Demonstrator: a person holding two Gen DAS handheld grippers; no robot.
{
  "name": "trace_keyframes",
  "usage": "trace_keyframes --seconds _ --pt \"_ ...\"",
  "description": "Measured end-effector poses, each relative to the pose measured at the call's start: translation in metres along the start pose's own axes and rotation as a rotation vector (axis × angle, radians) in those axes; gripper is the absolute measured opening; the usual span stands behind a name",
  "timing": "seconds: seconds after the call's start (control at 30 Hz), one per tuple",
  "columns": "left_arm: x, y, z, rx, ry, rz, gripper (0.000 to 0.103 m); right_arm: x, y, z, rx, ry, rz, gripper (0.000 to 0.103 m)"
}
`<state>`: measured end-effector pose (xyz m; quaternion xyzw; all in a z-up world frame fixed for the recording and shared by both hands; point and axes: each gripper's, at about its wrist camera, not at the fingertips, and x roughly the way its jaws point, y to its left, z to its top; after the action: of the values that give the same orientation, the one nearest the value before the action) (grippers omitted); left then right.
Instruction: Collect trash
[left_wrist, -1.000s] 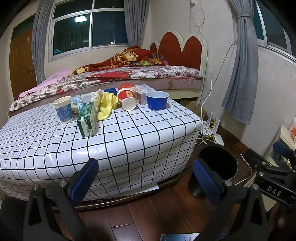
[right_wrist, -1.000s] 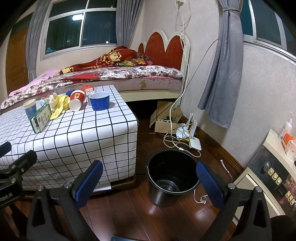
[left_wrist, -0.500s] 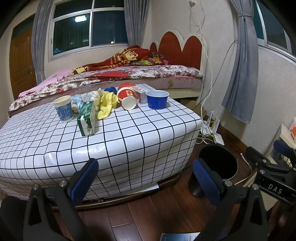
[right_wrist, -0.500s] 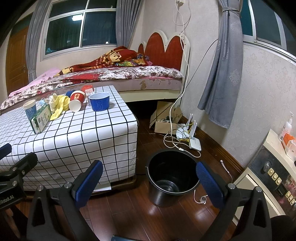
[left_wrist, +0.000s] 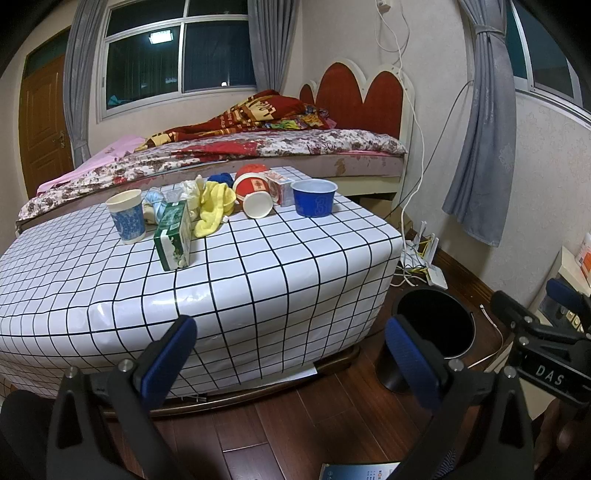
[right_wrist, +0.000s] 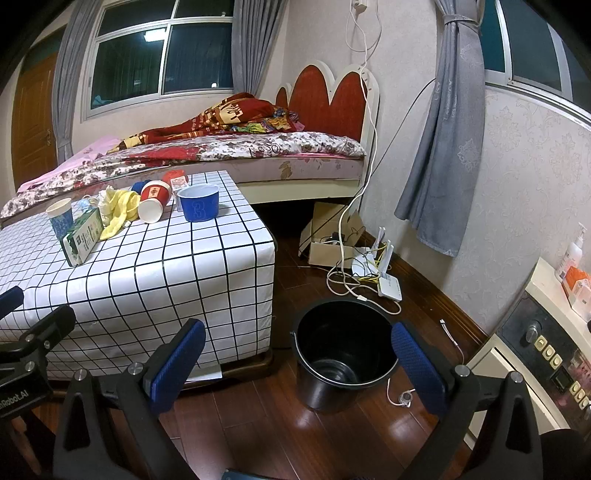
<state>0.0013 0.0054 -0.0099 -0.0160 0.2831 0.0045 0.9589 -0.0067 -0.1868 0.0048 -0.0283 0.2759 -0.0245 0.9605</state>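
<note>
My left gripper (left_wrist: 290, 354) was held low in front of the table (left_wrist: 258, 280), its blue-padded fingers spread wide apart and holding nothing. My right gripper (right_wrist: 299, 360) was likewise spread wide and empty, positioned above the wooden floor with the black bucket (right_wrist: 341, 354) framed between its fingers.

The trash lay grouped at the far end of the checkered tablecloth:
- A blue bowl (left_wrist: 314, 197) marked with a "3" stood upright nearest the right edge.
- A red paper cup (left_wrist: 255, 194) lay on its side, mouth toward me, just left of the bowl.
- A yellow cloth (left_wrist: 212, 206) was crumpled beside the red cup.
- A green carton (left_wrist: 173, 236) stood closest to me, in front of the cloth.
- A blue-patterned paper cup (left_wrist: 126, 216) stood upright at the left of the group.

The bucket stood on the floor beside the table's right corner, well apart from the trash. A bed (right_wrist: 229, 151) ran behind the table.
</note>
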Motion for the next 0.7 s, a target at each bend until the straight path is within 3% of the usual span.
trace_keyframes --seconds 0.4,0.7 --pt "0.001 0.003 -0.003 -0.003 -0.001 0.009 0.103 0.000 0.000 0.000 -0.003 0.003 0.006 0.102" --pt "0.017 0.035 0.011 -0.031 0.002 0.085 0.103 0.023 0.022 0.021 -0.074 0.018 0.144 0.102"
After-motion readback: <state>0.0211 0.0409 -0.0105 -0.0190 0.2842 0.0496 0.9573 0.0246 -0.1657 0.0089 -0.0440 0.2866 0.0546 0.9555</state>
